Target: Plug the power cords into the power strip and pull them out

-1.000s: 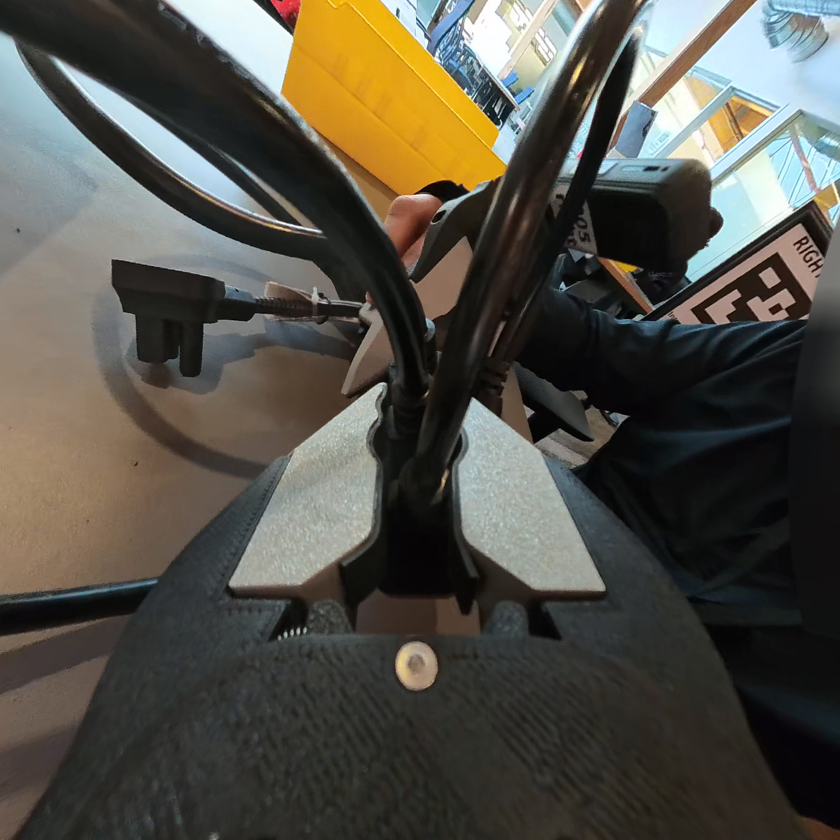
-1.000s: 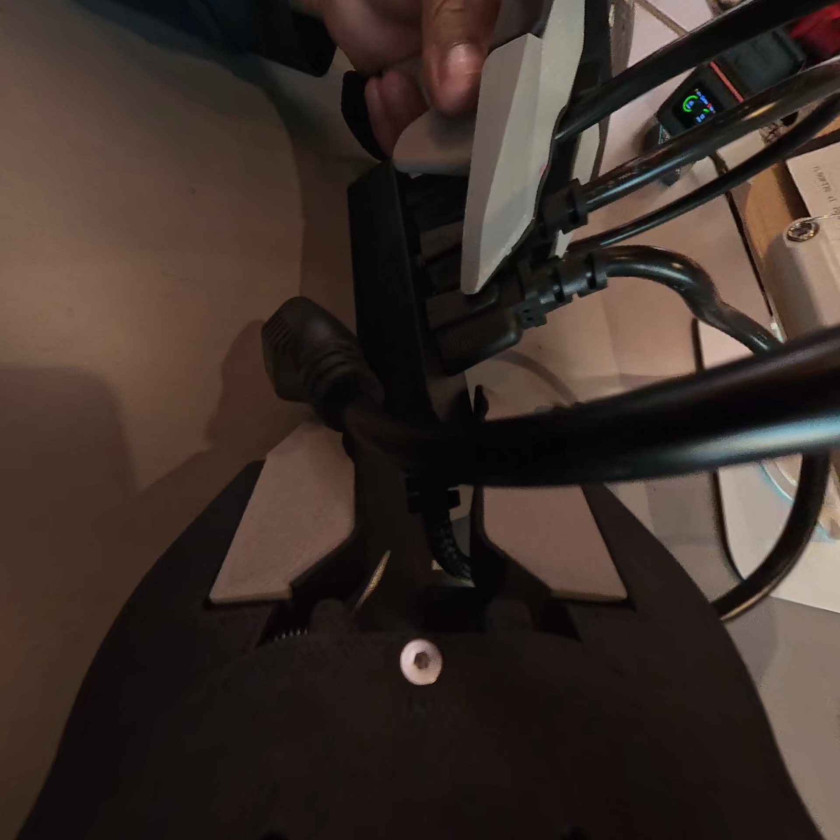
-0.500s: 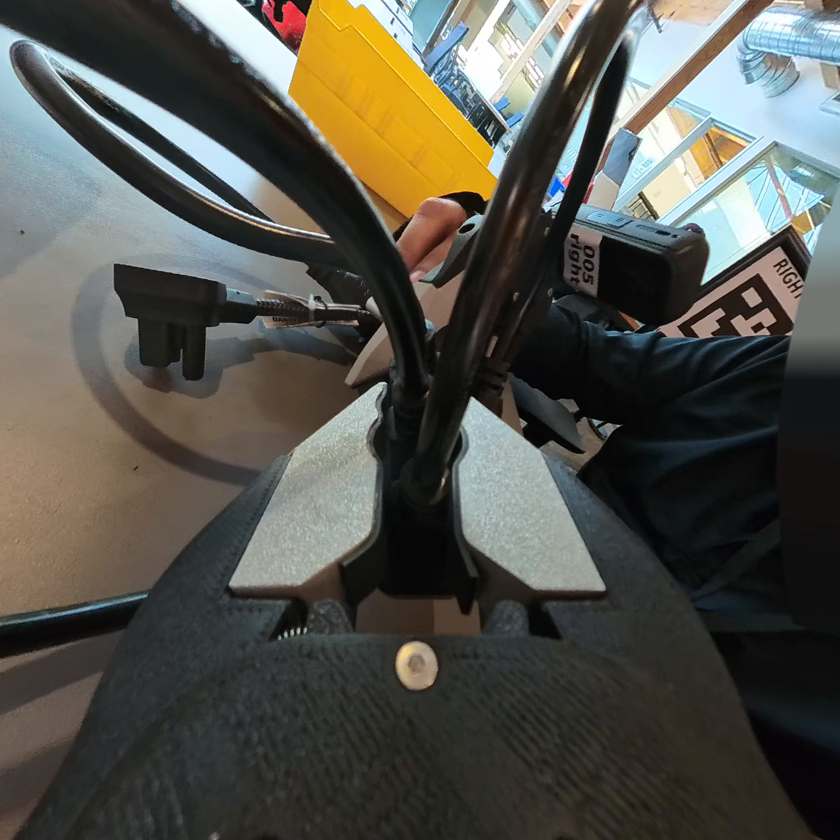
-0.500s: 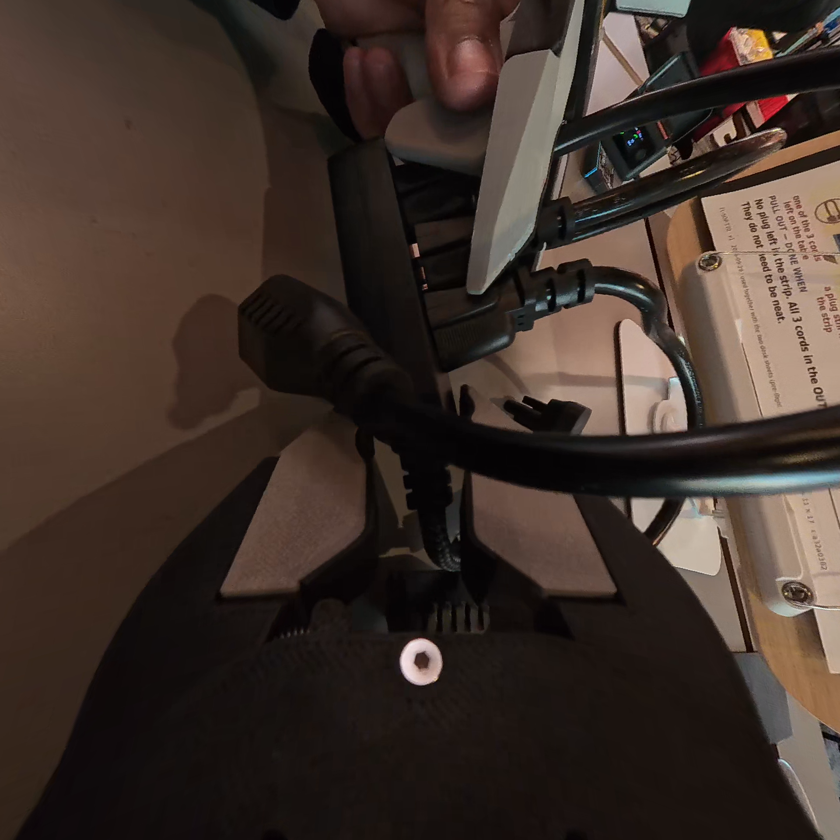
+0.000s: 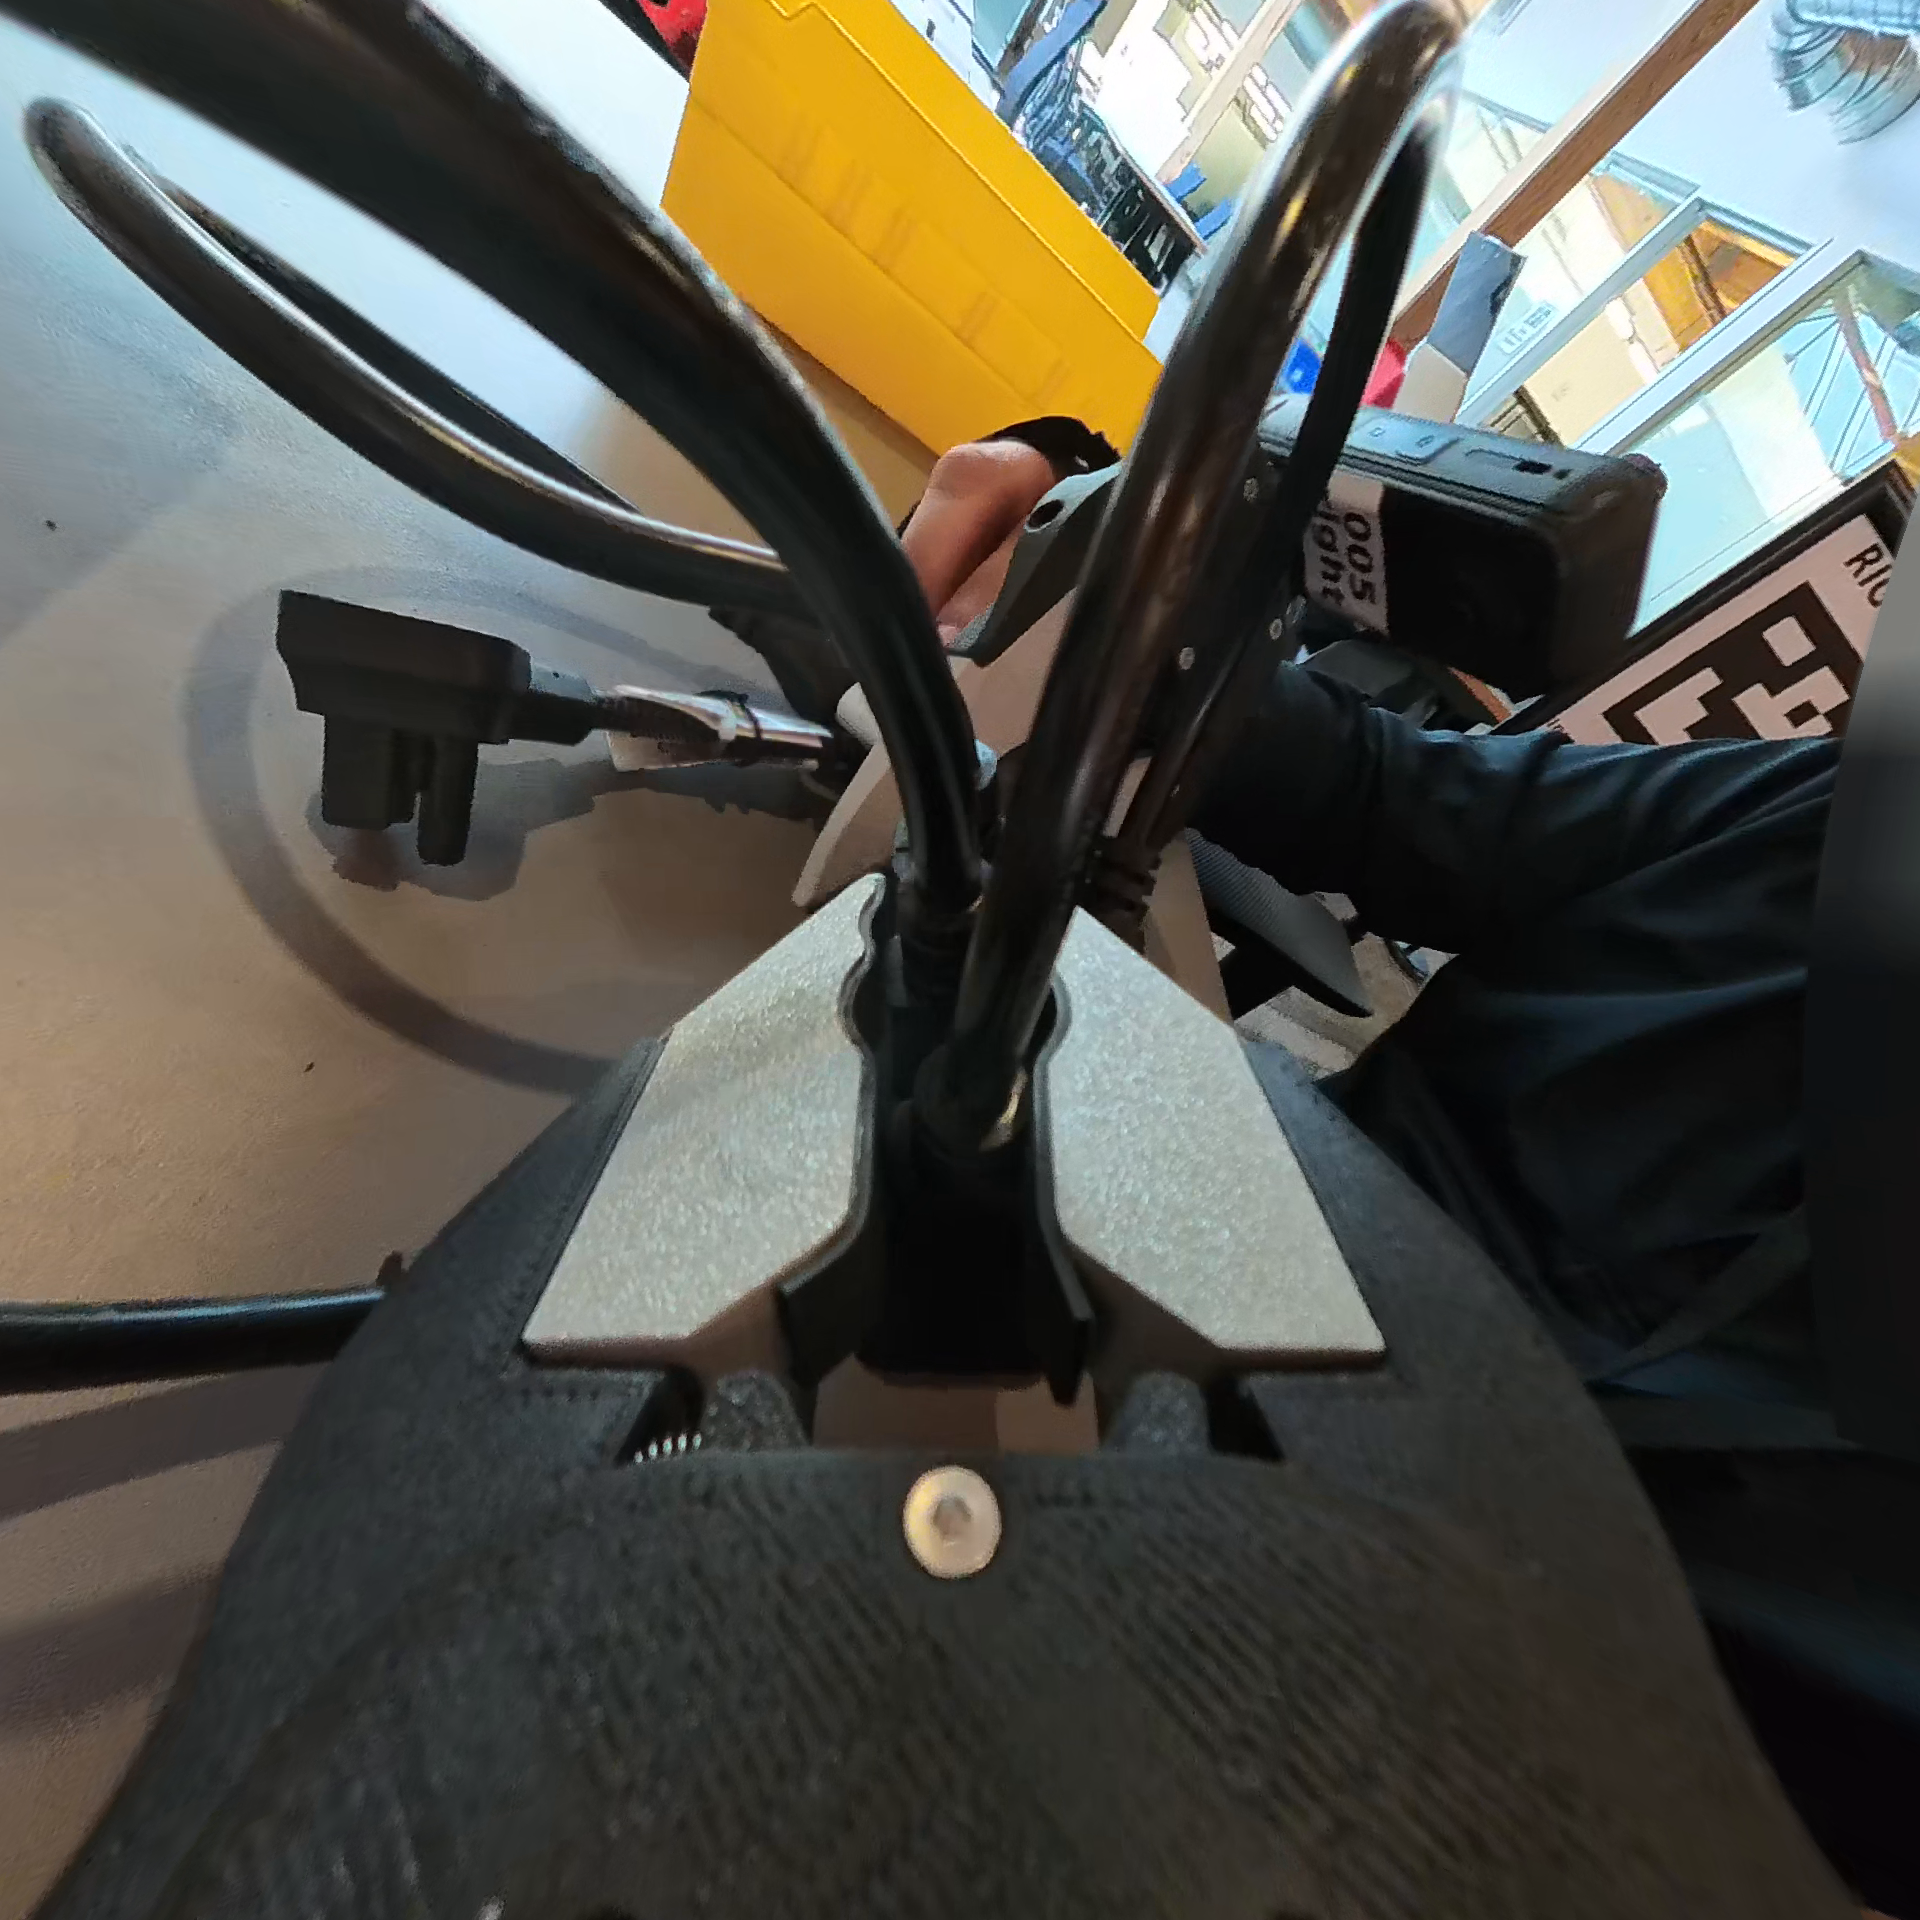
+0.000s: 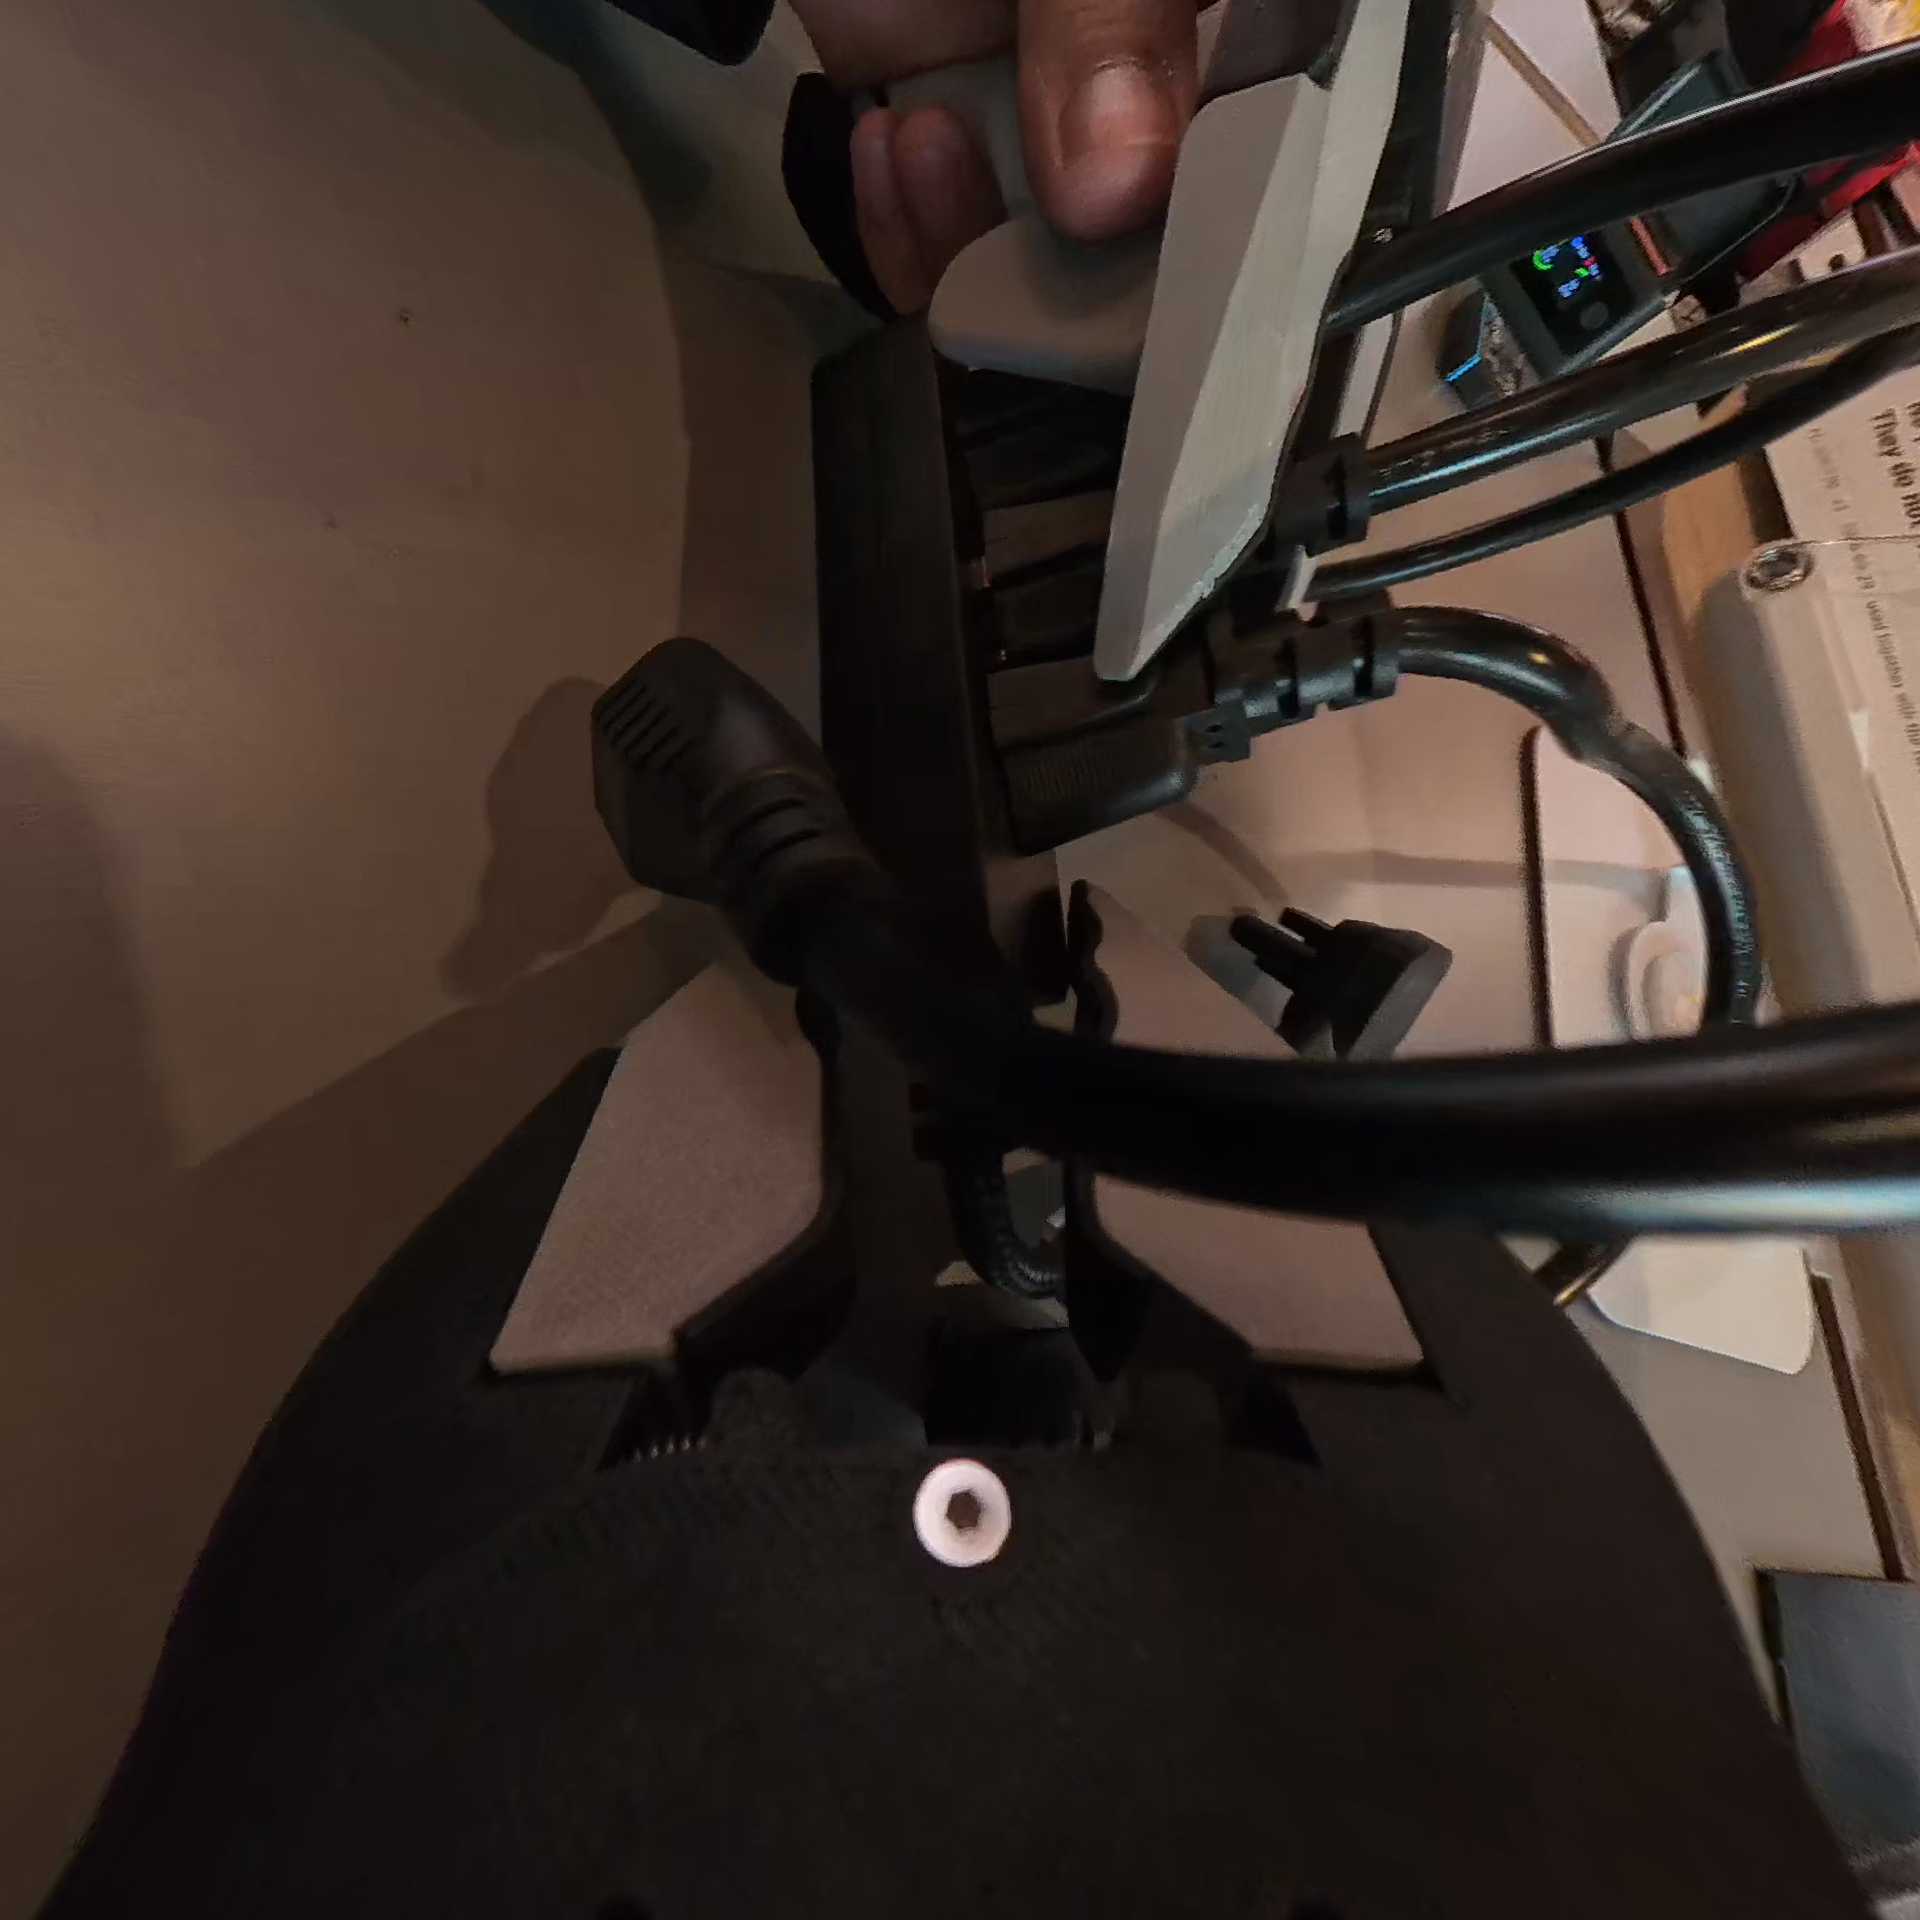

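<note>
Left tool clamped on a plug seated in the power strip, frame centre; right tool clamped on the strip's end; loose angled plug on worktop, centre-left

The left black two-finger gripper with grey textured pads has its fingers drawn close together, clamped on black cord. The right black two-finger gripper with pale pads is likewise nearly closed, pinching the end of the black strip. A bare hand wraps the left gripper's grey handle just above that strip. A dark-blue-sleeved forearm reaches in toward the strip.
</note>
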Tool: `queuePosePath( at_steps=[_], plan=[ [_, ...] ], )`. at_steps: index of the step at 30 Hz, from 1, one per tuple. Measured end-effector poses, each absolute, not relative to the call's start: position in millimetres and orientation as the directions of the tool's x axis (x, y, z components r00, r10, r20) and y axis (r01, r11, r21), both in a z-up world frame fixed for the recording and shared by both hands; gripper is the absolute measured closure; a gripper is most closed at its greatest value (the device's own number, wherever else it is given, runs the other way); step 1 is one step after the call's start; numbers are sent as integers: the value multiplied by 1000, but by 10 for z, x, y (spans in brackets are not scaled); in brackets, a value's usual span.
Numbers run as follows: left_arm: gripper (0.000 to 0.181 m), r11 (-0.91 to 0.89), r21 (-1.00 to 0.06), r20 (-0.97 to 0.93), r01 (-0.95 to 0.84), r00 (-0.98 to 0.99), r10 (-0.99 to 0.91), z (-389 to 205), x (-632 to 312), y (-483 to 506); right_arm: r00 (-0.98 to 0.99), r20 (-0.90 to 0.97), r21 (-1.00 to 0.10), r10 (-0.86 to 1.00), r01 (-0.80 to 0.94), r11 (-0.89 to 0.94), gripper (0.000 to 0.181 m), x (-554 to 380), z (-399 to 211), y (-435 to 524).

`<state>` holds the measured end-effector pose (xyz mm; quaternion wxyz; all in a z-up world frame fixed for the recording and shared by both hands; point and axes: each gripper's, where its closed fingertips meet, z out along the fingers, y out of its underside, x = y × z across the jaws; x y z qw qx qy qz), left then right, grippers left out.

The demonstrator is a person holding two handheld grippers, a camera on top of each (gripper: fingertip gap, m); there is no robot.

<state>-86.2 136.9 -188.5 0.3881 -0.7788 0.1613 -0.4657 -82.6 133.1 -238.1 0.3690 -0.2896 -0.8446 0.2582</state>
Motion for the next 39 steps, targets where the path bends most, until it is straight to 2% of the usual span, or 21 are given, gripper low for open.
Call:
queuePosePath(
  at_steps=[5, 13, 16, 20, 26, 31, 34, 37, 39],
  plan=[
    [159, -620, -783, 538, 49, 554, -635, -1918, -829, 1365, -581, 447, -657, 680, 304, 690, 139, -801, -2407, 1304],
    [156, -511, -852, 332, -111, 640, -693, -1974, -791, 1402, -590, 476, -629, 652, 290, 721, 140, -773, -2398, 1302],
    [157, -486, -855, 268, -178, 651, -710, -2014, -766, 1389, -616, 426, -636, 663, 317, 703, 138, -691, -2411, 1332],
    [157, -460, -860, 221, -220, 651, -726, -2015, -747, 1371, -639, 298, -693, 709, 367, 621, 136, -536, -2329, 1396],
    [156, -416, -861, 136, -292, 657, -742, -2017, -733, 1362, -649, 136, -812, 748, 359, 460, 147, -433, -2080, 1421],
    [154, -315, -844, -23, -434, 616, -787, -2032, -667, 1297, -668, 44, -886, 743, 318, 338, 150, -401, -1883, 1413],
    [152, -259, -835, -92, -487, 585, -805, -2041, -621, 1265, -673, -38, -949, 739, 257, 185, 153, -428, -1645, 1423],
    [148, -210, -803, -187, -558, 571, -800, -2067, -627, 1260, -624, -99, -964, 775, 254, 82, 154, -549, -1588, 1508],
    [144, -180, -784, -243, -594, 559, -793, -2080, -629, 1261, -588, -76, -959, 805, 266, 103, 151, -636, -1653, 1526]
  ],
)
